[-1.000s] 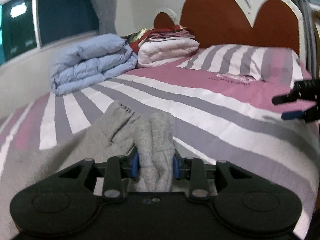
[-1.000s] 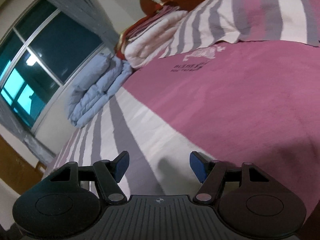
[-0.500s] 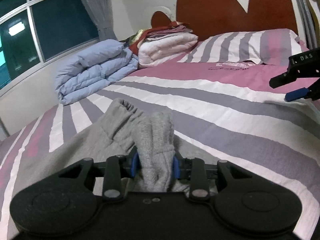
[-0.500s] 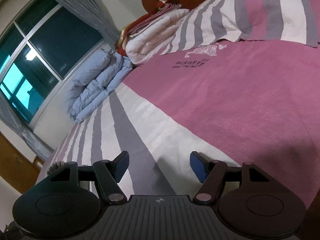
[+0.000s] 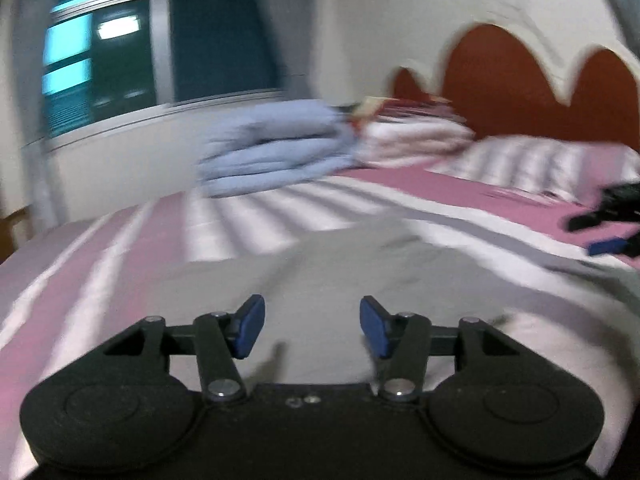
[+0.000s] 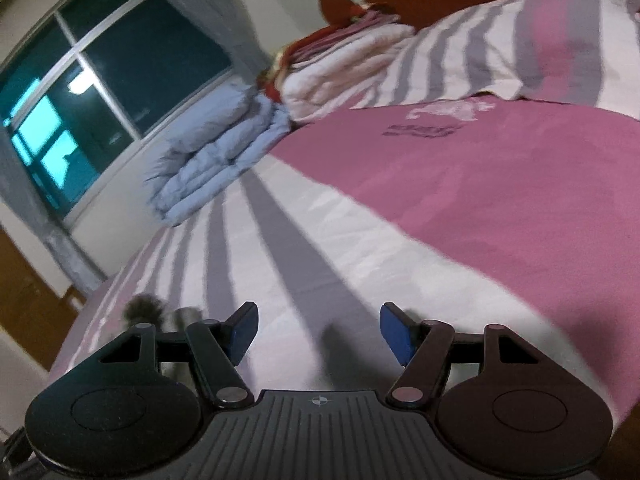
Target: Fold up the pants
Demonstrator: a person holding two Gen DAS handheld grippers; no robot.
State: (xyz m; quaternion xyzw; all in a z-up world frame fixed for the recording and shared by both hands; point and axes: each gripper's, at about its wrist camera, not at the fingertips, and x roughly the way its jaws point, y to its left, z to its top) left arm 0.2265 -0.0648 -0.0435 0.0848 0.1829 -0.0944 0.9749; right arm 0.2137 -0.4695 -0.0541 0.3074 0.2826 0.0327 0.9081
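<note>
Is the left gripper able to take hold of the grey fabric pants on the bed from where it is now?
Probably yes. The left gripper is open, and the grey fabric pants lie spread directly ahead of its fingers with nothing between.

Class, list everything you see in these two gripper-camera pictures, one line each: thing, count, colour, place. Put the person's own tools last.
pants: one, grey, lying spread on the bed ahead of the left gripper.
bedspread: one, pink with white and grey stripes, covering the bed.
duvet: one, light blue, folded, at the window side of the bed.
folded linen: one stack, white with red on top, beside the duvet.
pillow: one, striped, at the headboard.
headboard: one, red-brown, scalloped.
window: one, dark panes.
left gripper: one, black with blue pads, open over the pants.
right gripper: one, same colours, open over the bedspread.
</note>
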